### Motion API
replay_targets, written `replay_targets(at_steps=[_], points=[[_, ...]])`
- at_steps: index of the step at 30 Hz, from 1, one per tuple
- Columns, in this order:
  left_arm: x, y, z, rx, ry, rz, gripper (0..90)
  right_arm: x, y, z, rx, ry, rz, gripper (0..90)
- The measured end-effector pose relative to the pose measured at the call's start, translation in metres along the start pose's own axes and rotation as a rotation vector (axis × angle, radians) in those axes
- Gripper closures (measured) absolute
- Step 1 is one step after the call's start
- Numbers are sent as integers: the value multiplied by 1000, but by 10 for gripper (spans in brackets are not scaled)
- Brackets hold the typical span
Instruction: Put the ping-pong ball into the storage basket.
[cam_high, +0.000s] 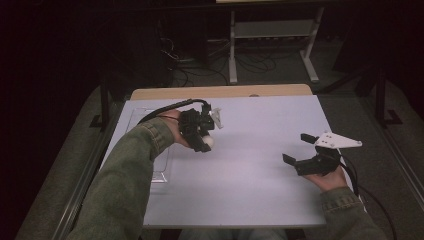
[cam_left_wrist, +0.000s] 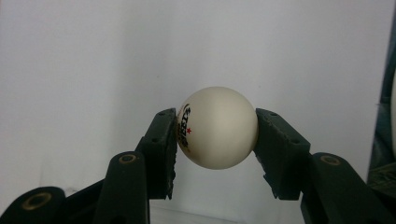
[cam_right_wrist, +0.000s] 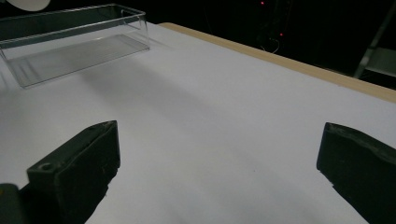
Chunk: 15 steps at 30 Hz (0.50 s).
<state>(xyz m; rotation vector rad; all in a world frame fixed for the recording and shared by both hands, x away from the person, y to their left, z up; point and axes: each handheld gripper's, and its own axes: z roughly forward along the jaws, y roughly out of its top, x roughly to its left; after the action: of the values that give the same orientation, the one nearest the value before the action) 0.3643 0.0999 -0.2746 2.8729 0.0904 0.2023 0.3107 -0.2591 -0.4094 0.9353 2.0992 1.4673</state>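
A white ping-pong ball (cam_left_wrist: 217, 127) with a dark logo and a red star is pinched between the two black jaws of my left gripper (cam_left_wrist: 215, 140). In the high view the ball (cam_high: 208, 142) shows at the tip of the left gripper (cam_high: 204, 143), held above the left-middle of the white table (cam_high: 250, 150). My right gripper (cam_high: 298, 146) rests low at the table's right side, jaws wide apart with nothing between them. In its own view the right gripper (cam_right_wrist: 217, 158) stands open over bare white tabletop.
A clear plastic tray (cam_right_wrist: 70, 44) lies at the table's left side, partly under the left forearm (cam_high: 125, 175) in the high view. The wooden far edge (cam_high: 220, 91) of the table borders a dark floor with cables and a white frame (cam_high: 272, 35).
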Motion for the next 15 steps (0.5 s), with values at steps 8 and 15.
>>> replay_targets(at_steps=[8, 15], points=[[-2, -5, -11, 13, 0, -5, 508, 1, 1, -2, -14, -6, 11, 0], [-4, -9, -26, 20, 2, 3, 508, -1, 0, -4, -17, -11, 24, 0]])
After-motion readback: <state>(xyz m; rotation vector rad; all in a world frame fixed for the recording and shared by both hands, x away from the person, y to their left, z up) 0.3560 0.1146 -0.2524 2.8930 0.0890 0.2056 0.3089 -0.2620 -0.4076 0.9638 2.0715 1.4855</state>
